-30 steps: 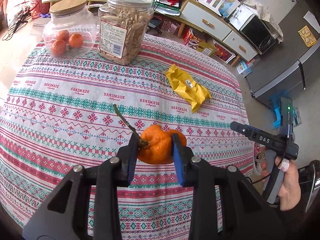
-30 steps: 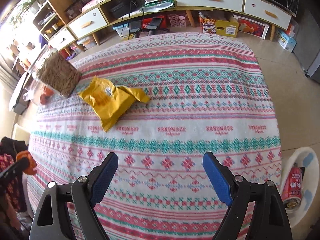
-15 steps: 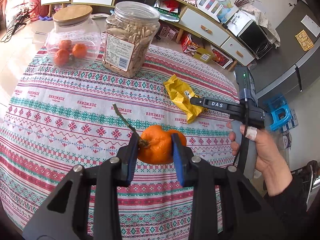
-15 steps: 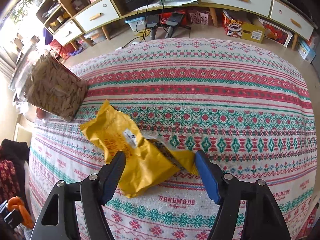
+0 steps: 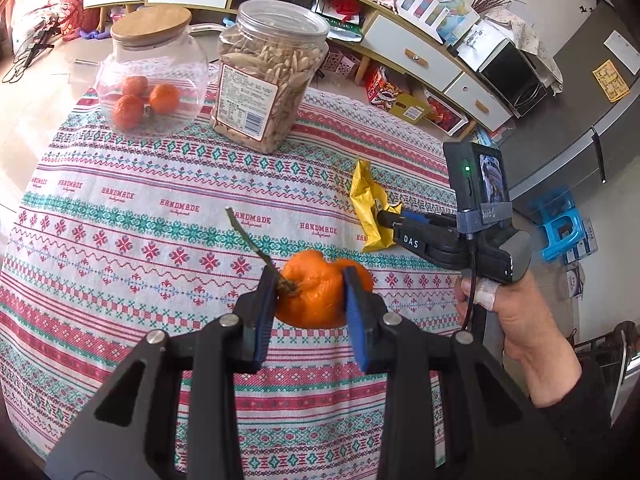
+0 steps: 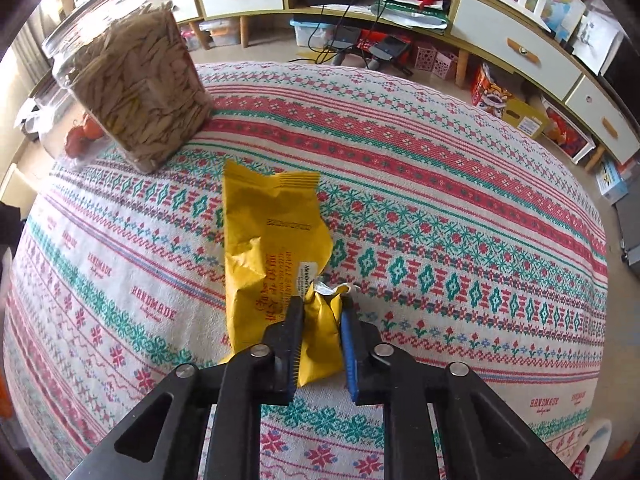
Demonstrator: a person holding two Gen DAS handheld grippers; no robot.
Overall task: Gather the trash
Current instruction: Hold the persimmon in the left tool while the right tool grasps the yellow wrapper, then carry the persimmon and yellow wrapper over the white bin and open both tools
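My left gripper point(image 5: 310, 292) is shut on an orange peel with a stem point(image 5: 316, 294) and holds it above the patterned tablecloth point(image 5: 140, 216). My right gripper point(image 6: 322, 320) is shut on the near end of a crumpled yellow snack wrapper point(image 6: 272, 248), which lies on the cloth. In the left wrist view the right gripper point(image 5: 386, 218) pinches the same wrapper point(image 5: 370, 204) at the table's right side.
A plastic jar of seeds point(image 5: 266, 80) and a glass jar with oranges and a wooden lid point(image 5: 150, 76) stand at the far edge of the table. A low cabinet with drawers point(image 6: 516, 52) runs along the wall behind. A blue stool point(image 5: 562, 226) stands on the floor to the right.
My right gripper moved forward over the table to the yellow wrapper and closed on its near end. My left gripper kept hold of the orange peel and barely moved.
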